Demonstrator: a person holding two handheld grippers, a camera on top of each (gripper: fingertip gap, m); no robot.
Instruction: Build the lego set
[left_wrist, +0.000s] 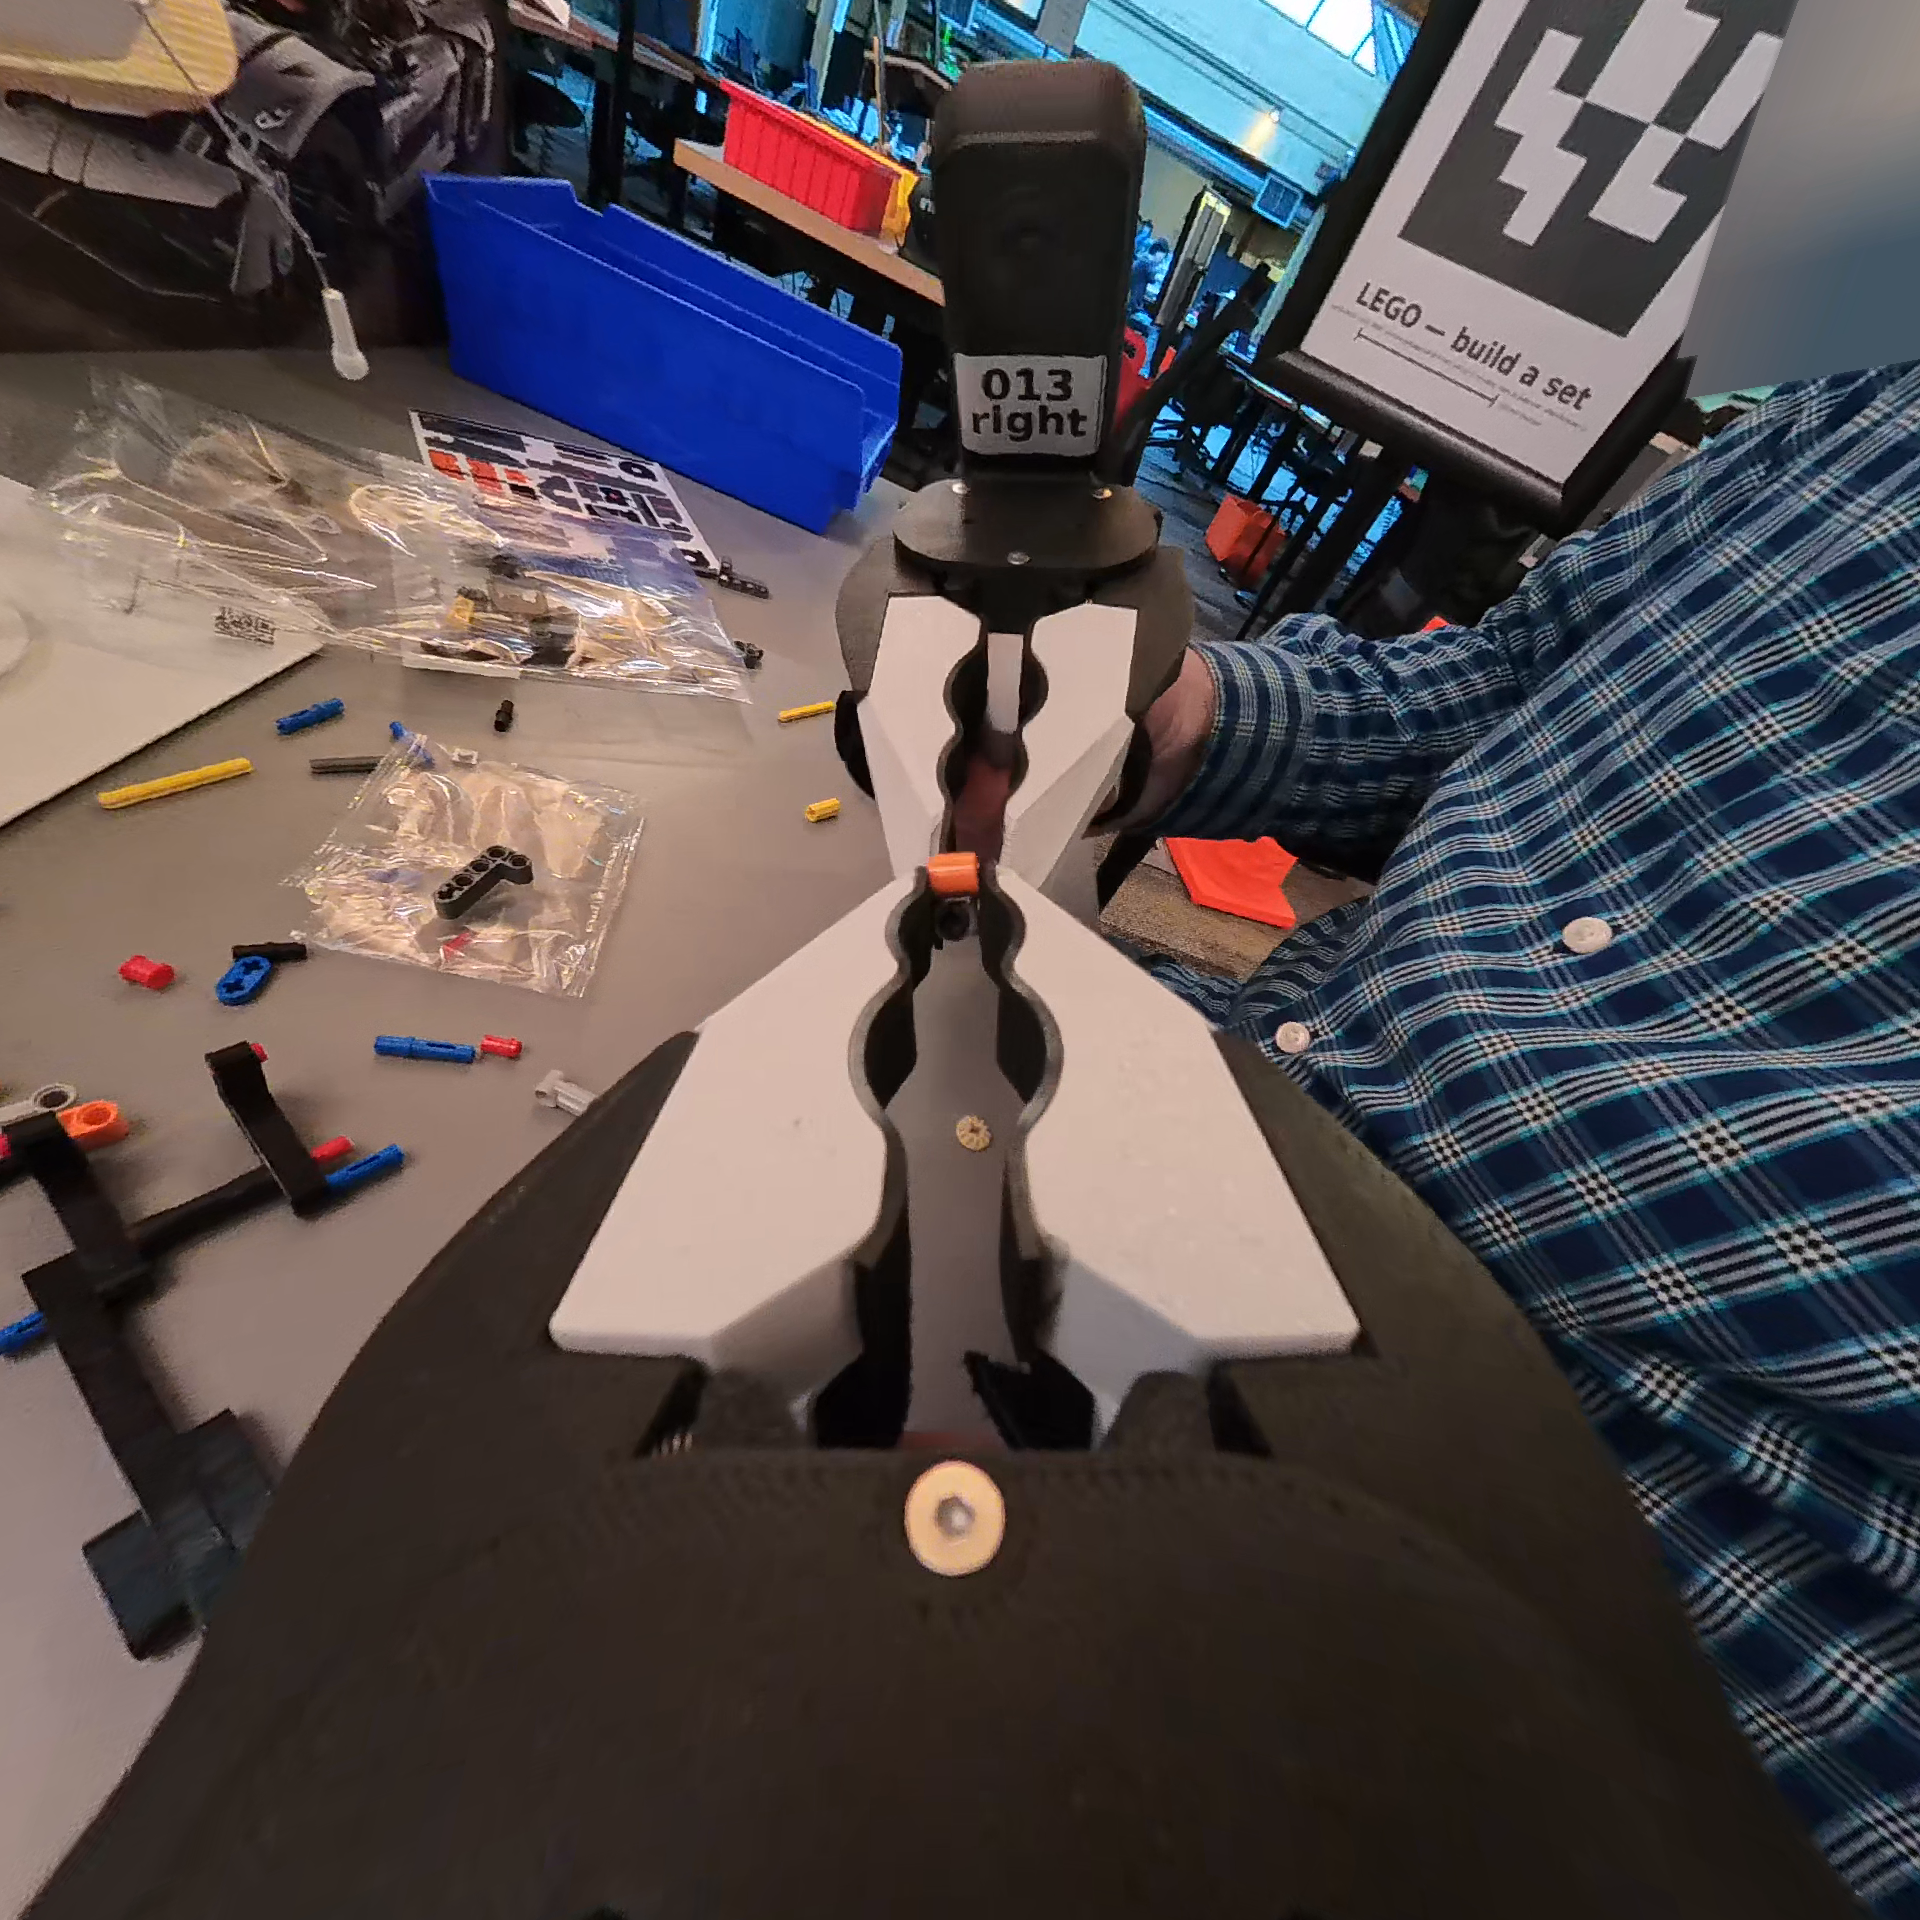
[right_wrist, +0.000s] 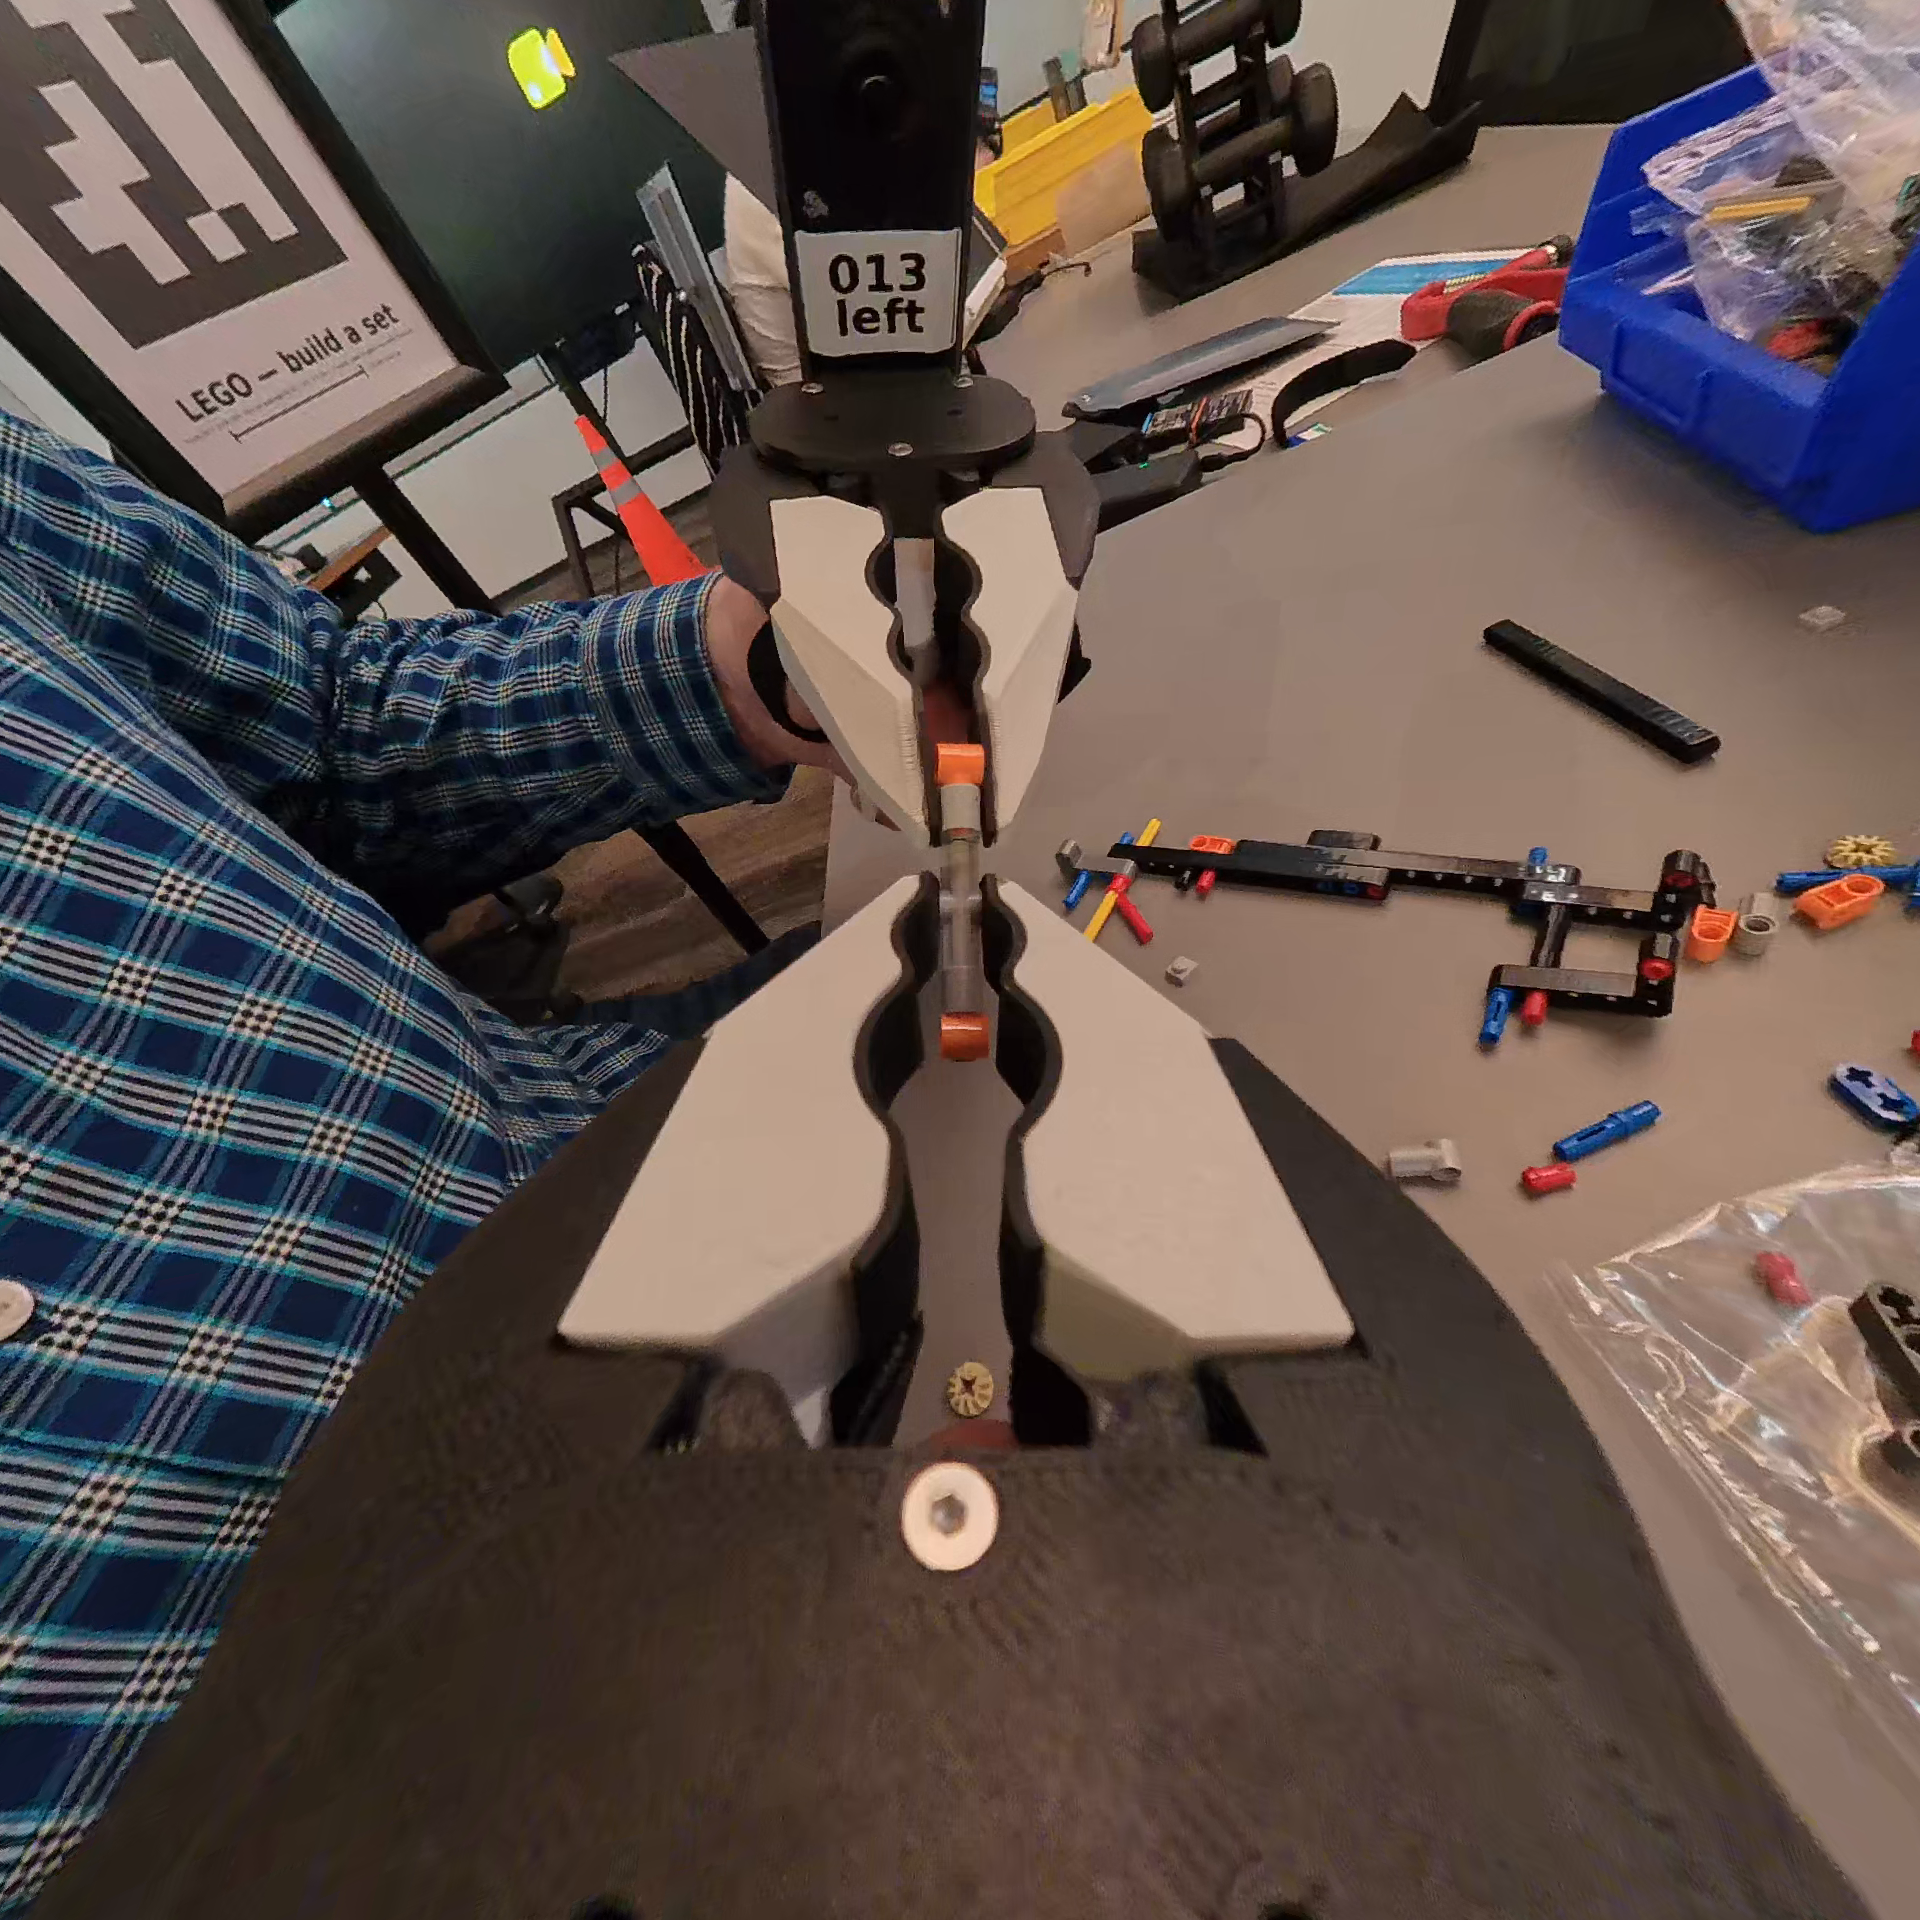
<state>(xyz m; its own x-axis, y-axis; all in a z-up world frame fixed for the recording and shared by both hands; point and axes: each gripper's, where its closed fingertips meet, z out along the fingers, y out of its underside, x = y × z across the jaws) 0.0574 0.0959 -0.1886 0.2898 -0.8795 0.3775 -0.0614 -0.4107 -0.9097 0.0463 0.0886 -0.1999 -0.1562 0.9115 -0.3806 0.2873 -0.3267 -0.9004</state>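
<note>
so in the left wrist view, the left gripper (left_wrist: 954, 883) sits dead centre with its jaws clenched on a small orange bush (left_wrist: 954, 873) right at the tips. the right gripper (left_wrist: 971, 821) comes in from 12 o'clock, nose to nose with it, tips nearly touching. from this side nobody could tell what the right one has between its jaws. over at 9 o'clock on the grey table (left_wrist: 675, 748) lie loose pins, a yellow axle (left_wrist: 175, 782) and a clear bag (left_wrist: 468, 873) with a black angled beam inside. the black frame assembly (left_wrist: 114, 1226) sits down at 8 o'clock, and a blue bin (left_wrist: 644, 343) stands at 11 o'clock. a plaid sleeve (left_wrist: 1558, 935) fills the 3 o'clock side.

then the right wrist view: the right gripper (right_wrist: 956, 894) is closed on a grey axle (right_wrist: 961, 925) with an orange piece (right_wrist: 963, 1036) on its near end. the axle runs up toward 12 o'clock into the left gripper (right_wrist: 954, 821), which grips a grey-and-orange bush (right_wrist: 957, 784) on the far end. the black frame assembly (right_wrist: 1455, 883) lies at 3 o'clock on the table, small blue, red and orange pieces scattered around it. a black beam (right_wrist: 1600, 691) lies apart at 2 o'clock, and the blue bin (right_wrist: 1725, 343), stuffed with bags, sits at 1 o'clock.
</note>
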